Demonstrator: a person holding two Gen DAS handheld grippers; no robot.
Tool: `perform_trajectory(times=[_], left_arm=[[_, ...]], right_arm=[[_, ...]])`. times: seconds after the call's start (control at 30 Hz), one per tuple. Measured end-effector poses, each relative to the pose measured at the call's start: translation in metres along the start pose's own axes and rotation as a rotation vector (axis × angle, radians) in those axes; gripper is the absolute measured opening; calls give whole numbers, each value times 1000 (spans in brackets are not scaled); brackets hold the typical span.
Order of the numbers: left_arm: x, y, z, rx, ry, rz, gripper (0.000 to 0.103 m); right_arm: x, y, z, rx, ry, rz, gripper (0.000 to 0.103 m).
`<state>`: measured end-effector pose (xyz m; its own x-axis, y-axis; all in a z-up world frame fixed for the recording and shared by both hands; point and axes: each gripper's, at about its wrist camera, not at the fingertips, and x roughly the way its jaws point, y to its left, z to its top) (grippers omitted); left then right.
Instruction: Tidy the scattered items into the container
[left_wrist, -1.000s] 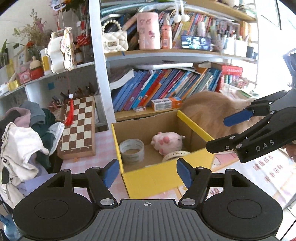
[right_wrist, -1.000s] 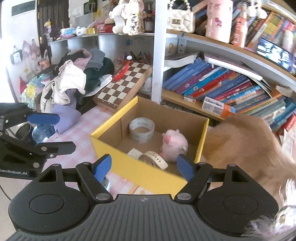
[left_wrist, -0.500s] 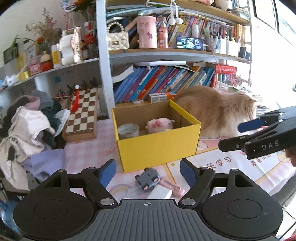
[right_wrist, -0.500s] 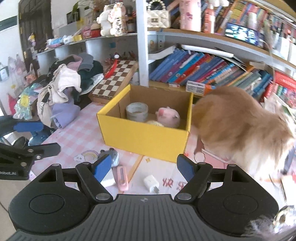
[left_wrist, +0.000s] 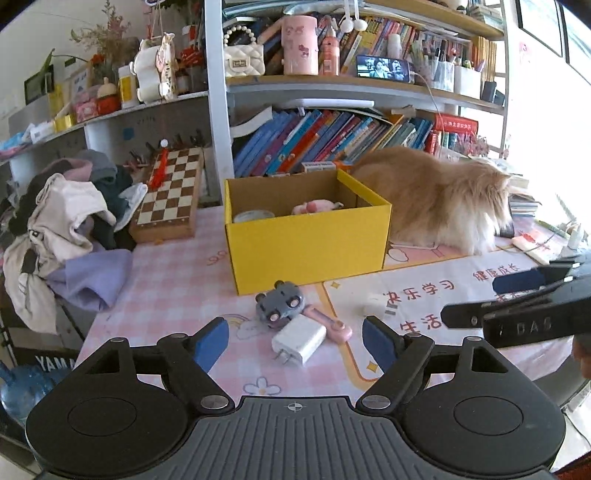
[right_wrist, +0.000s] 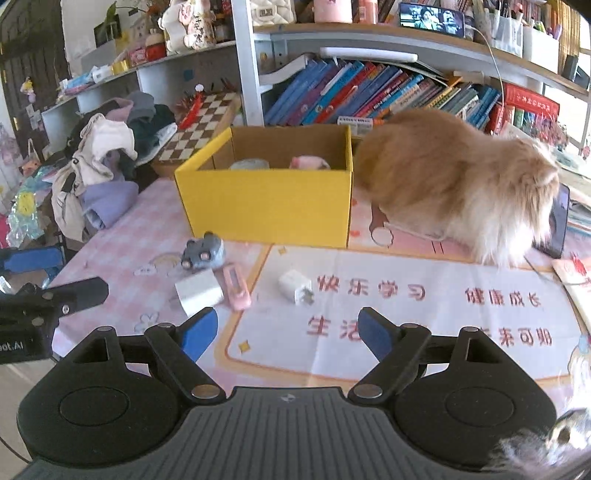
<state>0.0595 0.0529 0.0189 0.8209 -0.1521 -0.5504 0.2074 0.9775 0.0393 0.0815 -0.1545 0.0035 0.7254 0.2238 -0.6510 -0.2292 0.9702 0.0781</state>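
Observation:
A yellow cardboard box stands open on the pink table mat, with a tape roll and a pink plush pig inside. In front of it lie a grey toy car, a white charger, a pink flat tool and a small white plug. My left gripper is open above the charger, holding nothing. My right gripper is open and empty, just short of the small plug.
A fluffy orange cat stands right of the box beside a phone. A chessboard and a pile of clothes sit at the left. Bookshelves rise behind the box.
Both grippers have pulled back from over the box towards the table's near edge, bringing the scattered items into view. The cat has turned to the right.

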Motion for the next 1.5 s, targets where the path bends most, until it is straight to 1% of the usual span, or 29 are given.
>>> perform_trajectory(times=[0.13,0.2,0.3,0.43,0.57,0.73,1.0,1.23,1.5], left_arm=[[0,-4,-6,0,1,8,82],[1,-4,-9,-5,3,12,82],[4,-6,-17,-12,17,14,82],[11,-7,-25,-12,48,1,82],[15,-7,-29,-13,68,-2,82],[20,-6,-34,-17,91,-10,82],[24,-3,-35,-27,94,-1,82],[30,-5,-35,-17,102,-13,82],[36,-2,-35,-22,115,-5,82]], right_arm=[[-1,5,-9,-18,-8,-16,84],[-1,8,-13,-26,-21,-30,87],[0,12,-20,-43,-33,-45,87],[6,16,-27,-61,-13,-47,87],[12,16,-30,-49,12,-40,87],[16,23,-30,-73,23,-37,87],[21,28,-29,-93,22,-45,87],[26,26,-28,-86,30,-45,87],[33,25,-25,-80,46,-36,86]])
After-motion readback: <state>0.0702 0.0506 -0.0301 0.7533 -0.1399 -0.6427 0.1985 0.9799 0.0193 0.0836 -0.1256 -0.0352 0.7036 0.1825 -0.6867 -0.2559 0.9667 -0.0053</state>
